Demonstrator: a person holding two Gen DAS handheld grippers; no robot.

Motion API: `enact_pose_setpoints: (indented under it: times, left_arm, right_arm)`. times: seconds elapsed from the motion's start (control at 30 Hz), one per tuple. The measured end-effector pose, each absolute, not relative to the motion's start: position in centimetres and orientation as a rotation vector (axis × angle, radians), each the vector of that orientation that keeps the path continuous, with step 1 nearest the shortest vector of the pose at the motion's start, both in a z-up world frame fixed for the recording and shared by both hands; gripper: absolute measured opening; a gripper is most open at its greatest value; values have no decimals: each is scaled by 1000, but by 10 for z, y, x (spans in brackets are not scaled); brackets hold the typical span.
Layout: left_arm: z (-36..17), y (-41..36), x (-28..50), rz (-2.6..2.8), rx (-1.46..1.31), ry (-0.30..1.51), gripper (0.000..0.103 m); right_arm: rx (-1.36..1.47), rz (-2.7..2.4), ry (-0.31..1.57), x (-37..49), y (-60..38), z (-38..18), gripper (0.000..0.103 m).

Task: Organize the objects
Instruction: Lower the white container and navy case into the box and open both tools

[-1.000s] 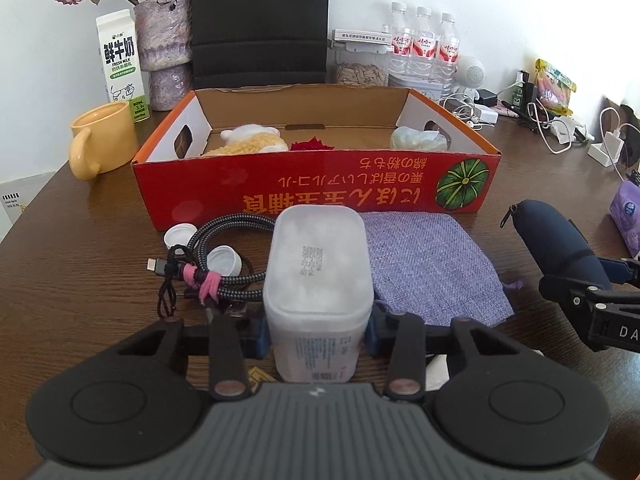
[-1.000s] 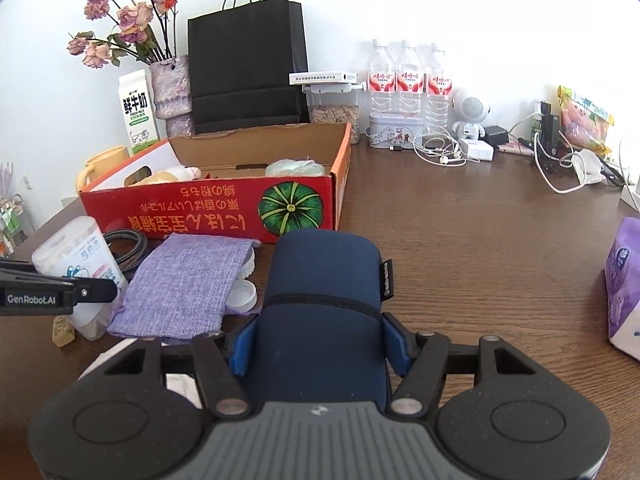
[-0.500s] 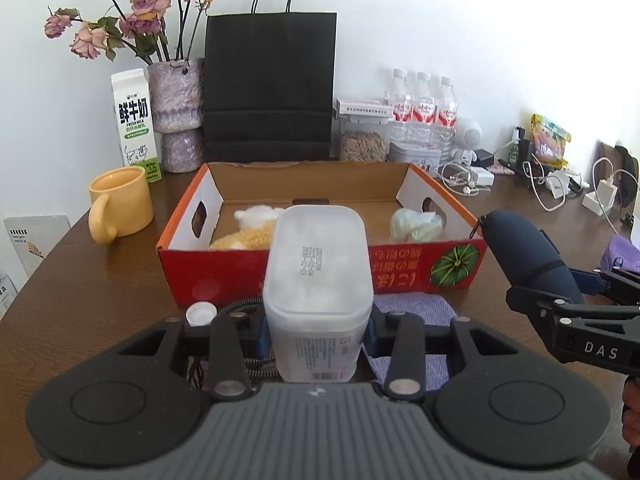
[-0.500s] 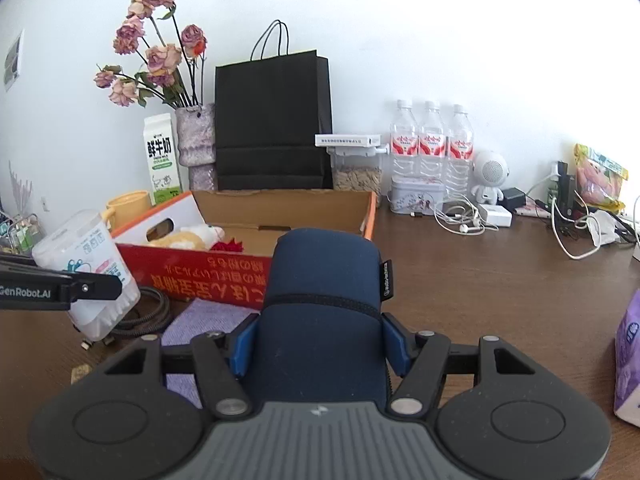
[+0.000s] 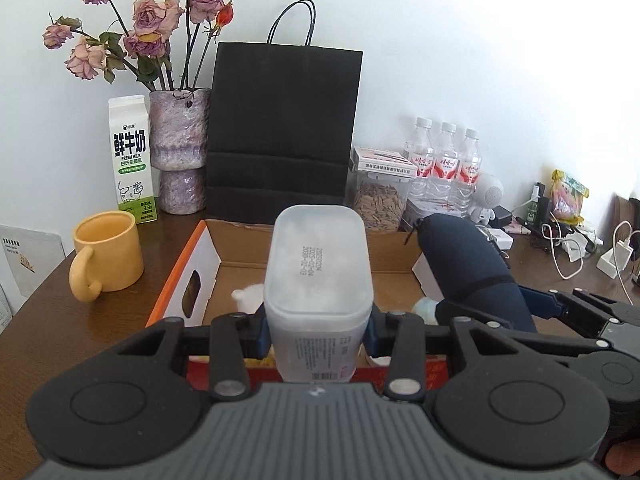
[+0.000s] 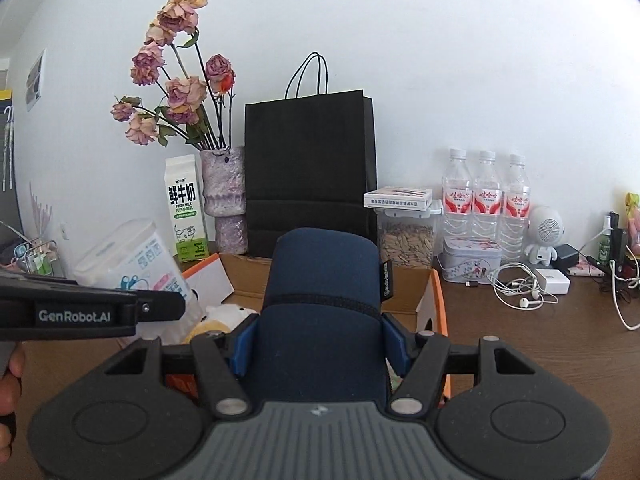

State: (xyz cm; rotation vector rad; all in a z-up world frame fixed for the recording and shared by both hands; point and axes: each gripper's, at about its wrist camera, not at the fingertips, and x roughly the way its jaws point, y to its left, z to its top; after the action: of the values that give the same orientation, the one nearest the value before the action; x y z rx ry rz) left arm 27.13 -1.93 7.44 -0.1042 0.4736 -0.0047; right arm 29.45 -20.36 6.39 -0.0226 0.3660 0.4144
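My left gripper (image 5: pixel 318 330) is shut on a frosted white plastic container (image 5: pixel 318 280) and holds it in the air over the open cardboard box (image 5: pixel 236 256). My right gripper (image 6: pixel 320 344) is shut on a dark navy pouch (image 6: pixel 324 304), also held above the box (image 6: pixel 408 280). The pouch shows at the right in the left wrist view (image 5: pixel 468 268), and the container shows at the left in the right wrist view (image 6: pixel 132 260). The box holds a white plush toy (image 5: pixel 250 296) and other small items, mostly hidden by the grippers.
A yellow mug (image 5: pixel 106 254), a milk carton (image 5: pixel 130 160), a vase of dried roses (image 5: pixel 180 152) and a black paper bag (image 5: pixel 284 132) stand behind and left of the box. Water bottles (image 6: pixel 486 200), a seed jar (image 6: pixel 406 240), a tin, earphones and chargers crowd the right back.
Both grippers have risen and moved forward with their objects, from low over the table in front of the box to above the box. The purple cloth and cable have dropped out of view.
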Motion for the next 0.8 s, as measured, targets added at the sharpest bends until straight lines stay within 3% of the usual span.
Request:
enact_pose_setpoints:
  times: [0.8]
  left_arm:
    - [37,5,398,19,-115,517,41]
  right_arm:
    - [-75,436,499,430,-178,30,62]
